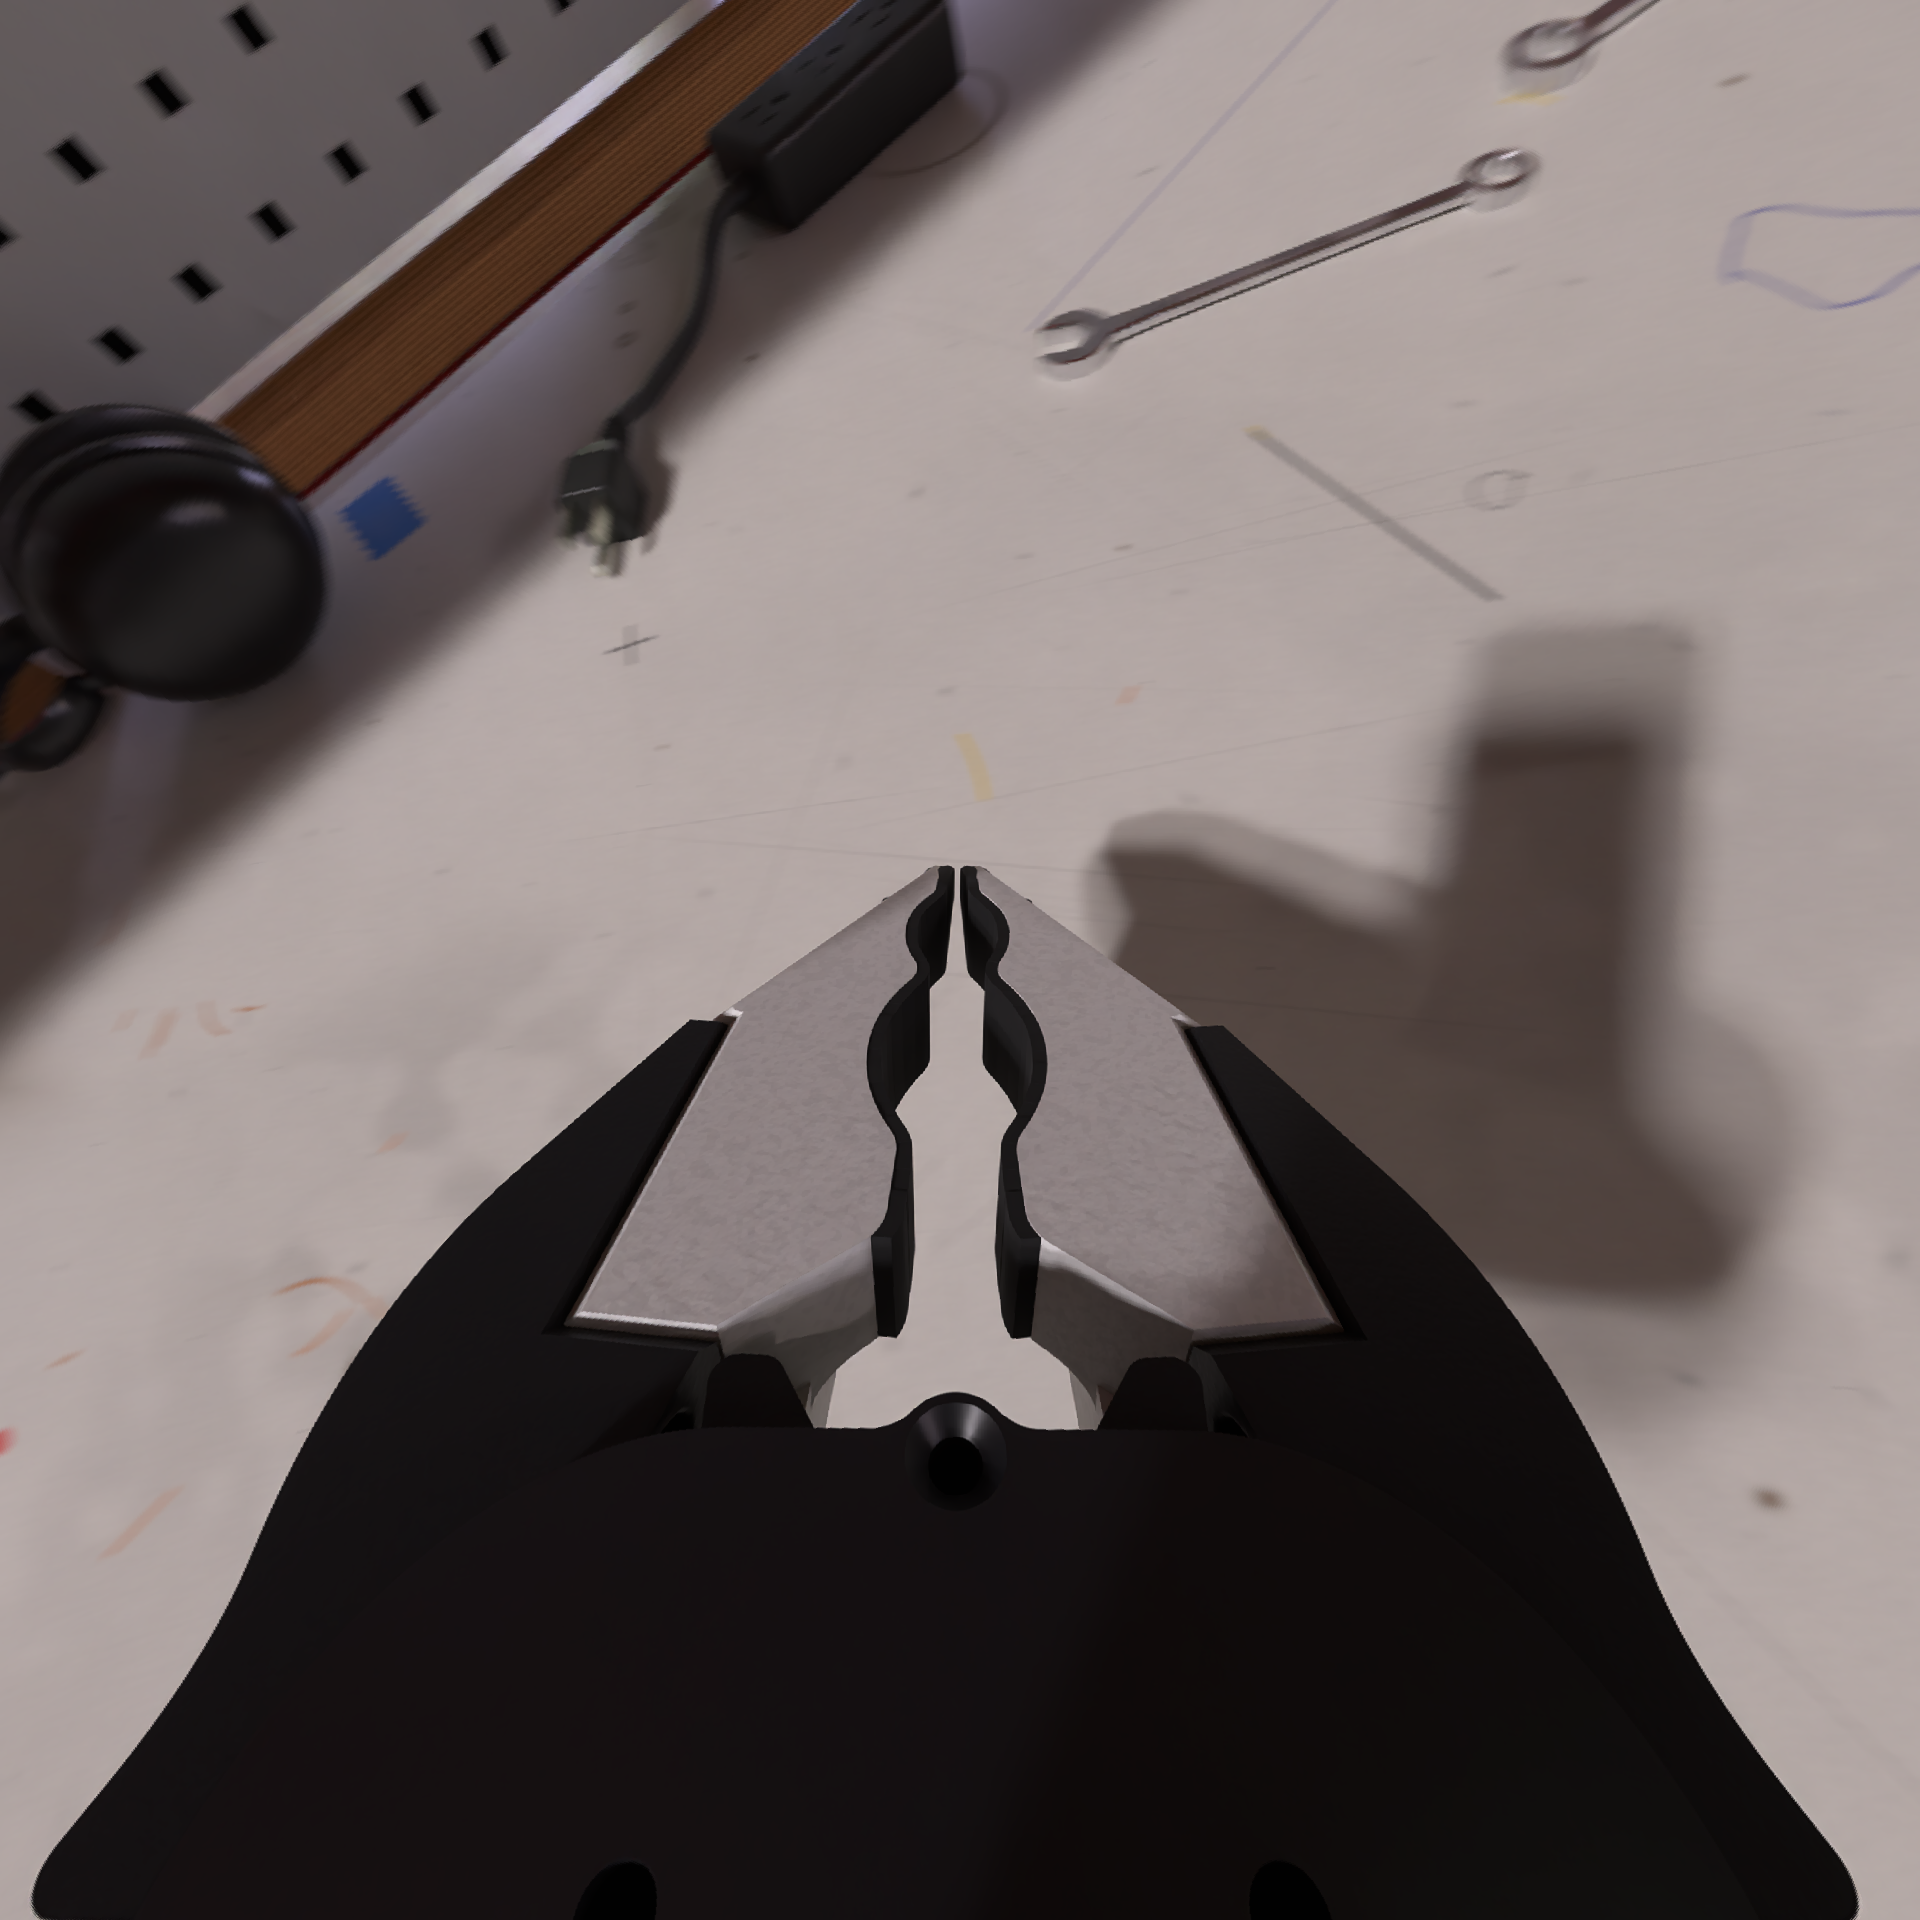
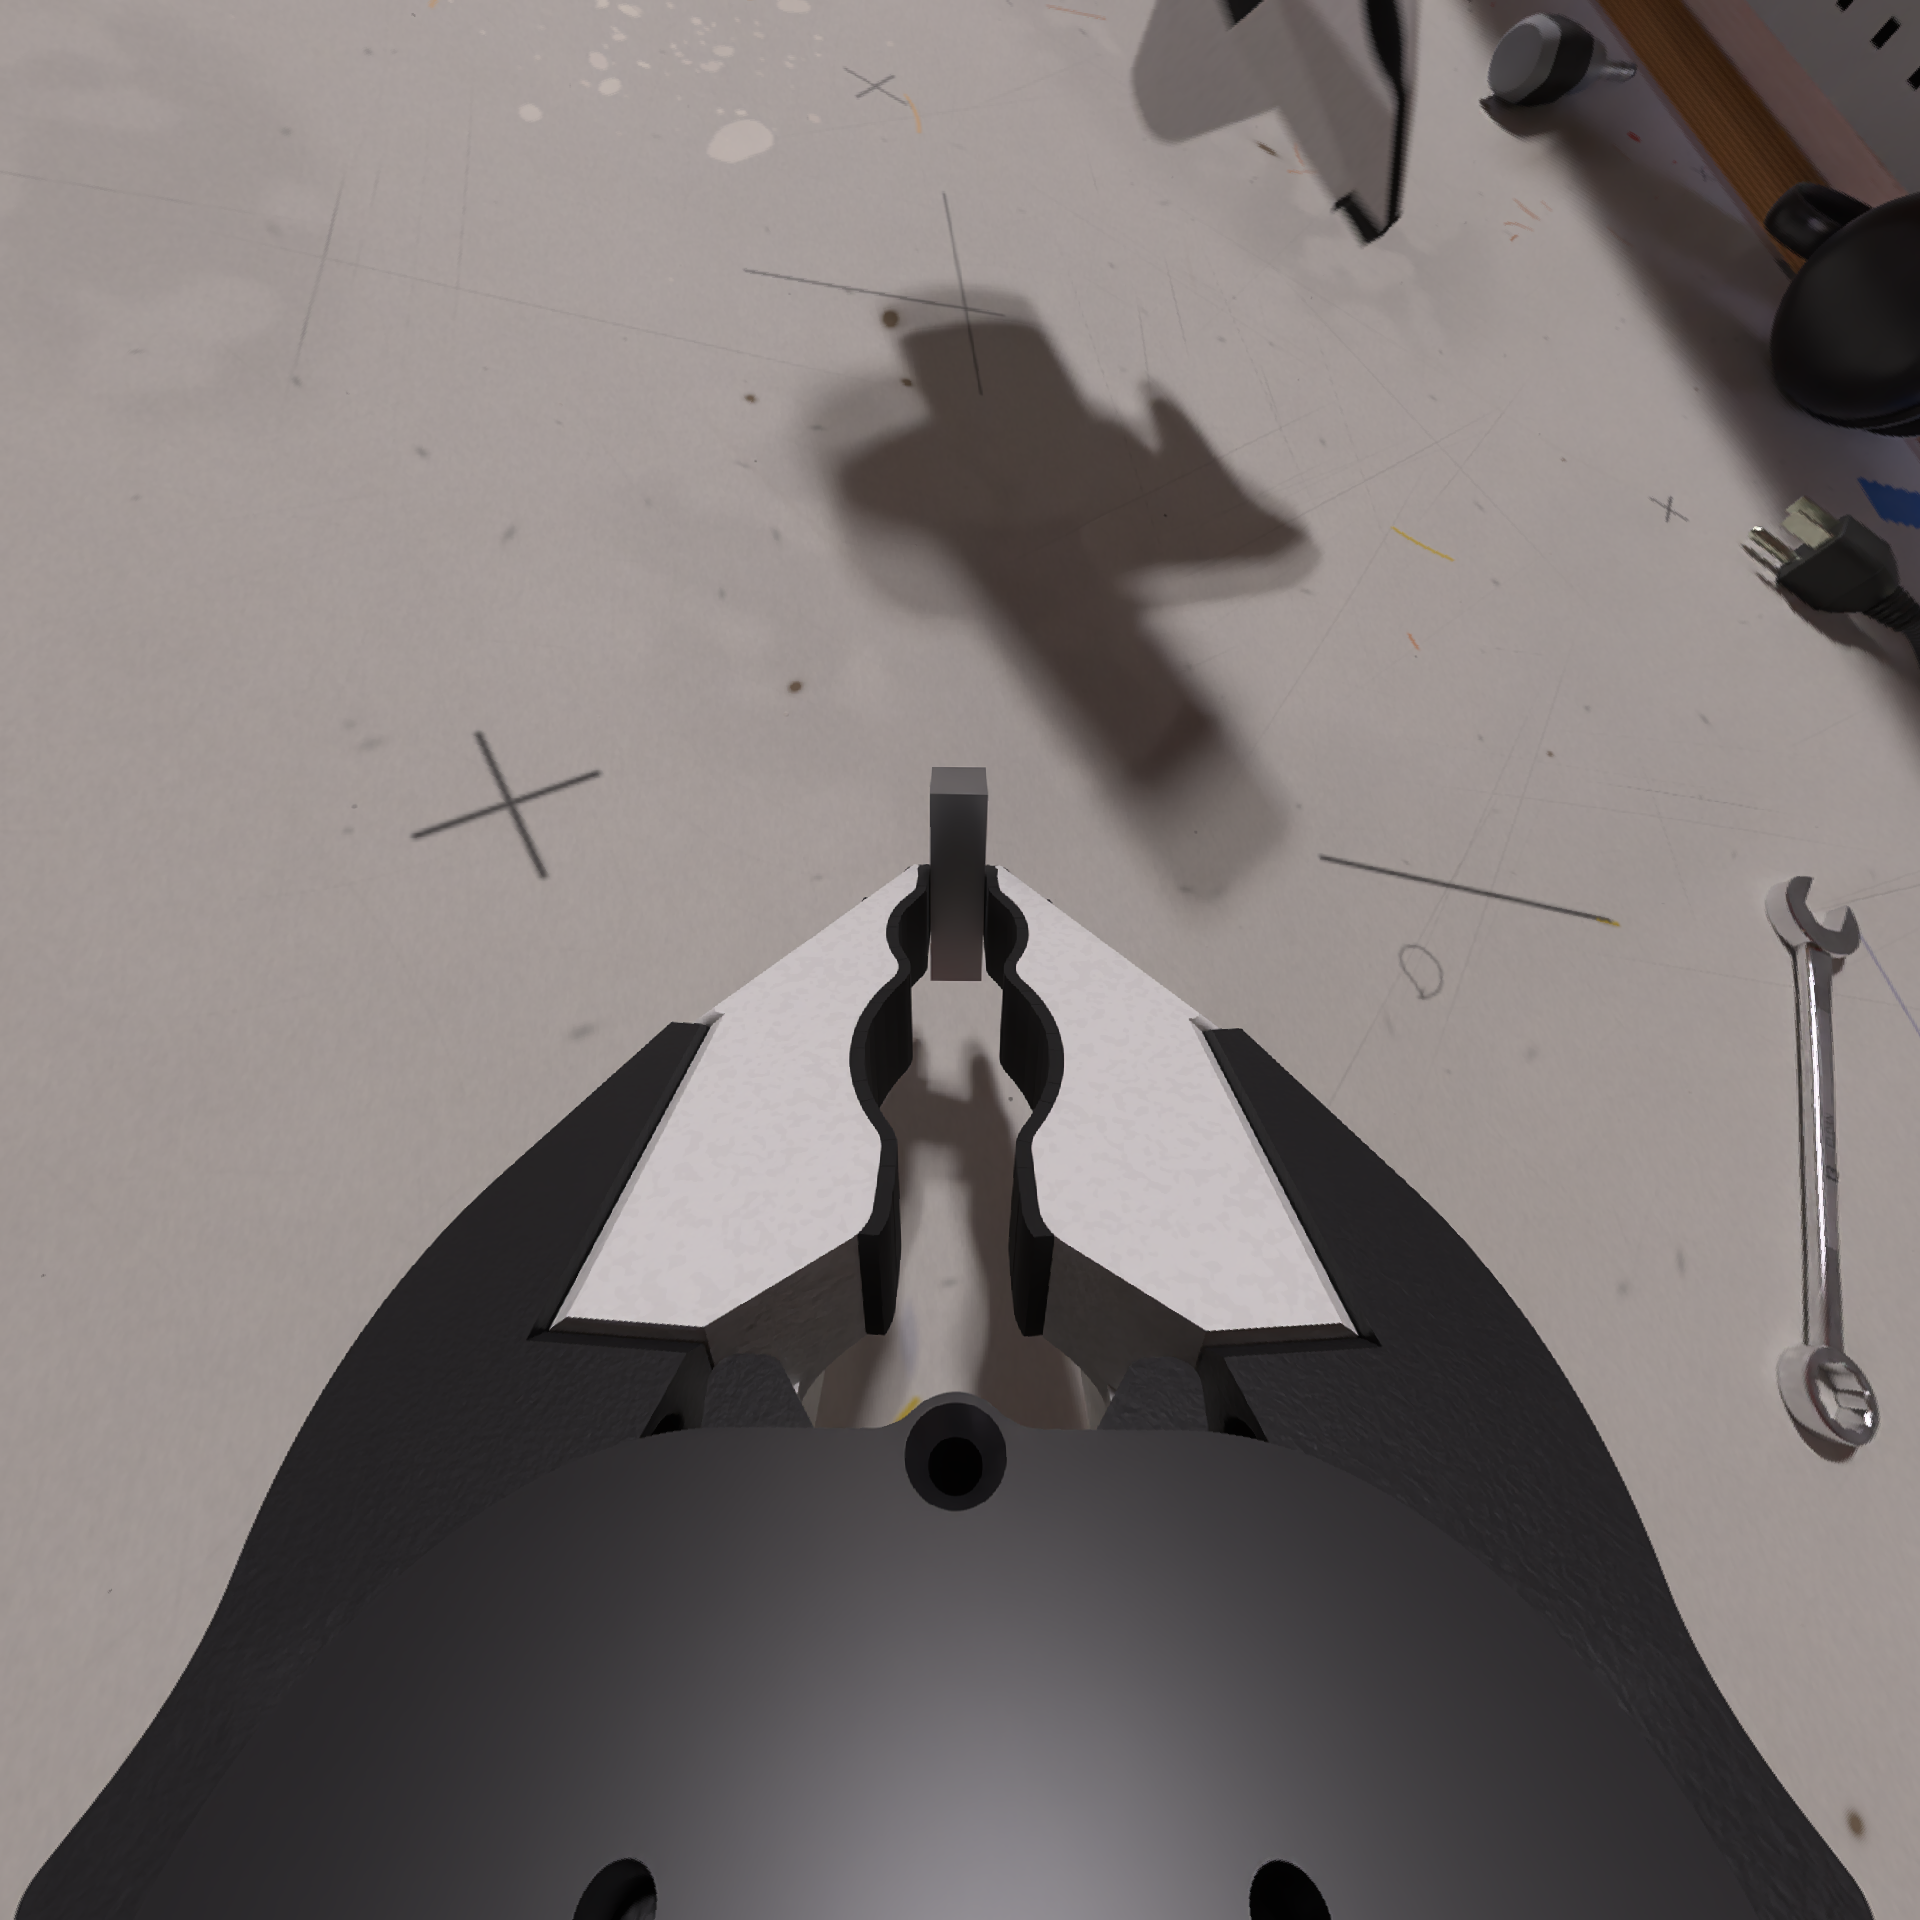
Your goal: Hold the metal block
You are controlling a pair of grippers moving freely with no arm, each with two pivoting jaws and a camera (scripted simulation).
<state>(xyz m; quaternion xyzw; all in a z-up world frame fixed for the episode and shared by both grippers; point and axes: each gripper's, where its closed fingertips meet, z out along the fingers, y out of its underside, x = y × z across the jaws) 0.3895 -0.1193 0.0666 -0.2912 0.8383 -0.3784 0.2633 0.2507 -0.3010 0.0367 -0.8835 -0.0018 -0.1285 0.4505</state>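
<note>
A small dark grey metal block [image 2: 957,831] stands upright between my right gripper's fingertips. My right gripper [image 2: 957,883] is shut on it and holds it above the pale worktable, with the block's top end poking out past the tips. My left gripper [image 1: 957,878] is shut and empty, its tips nearly touching, above the table. The block does not show in the left wrist view. The other gripper [image 2: 1351,114] shows at the top of the right wrist view, partly cut off.
A silver wrench [image 1: 1278,255] lies far right, another wrench [image 1: 1569,31] at the top edge. A black power strip [image 1: 831,104] with cord and plug [image 1: 603,499] lies by the pegboard wall [image 1: 156,177]. A black round knob [image 1: 156,561] sits at left. The wrench [image 2: 1818,1153] and plug [image 2: 1829,571] show at right.
</note>
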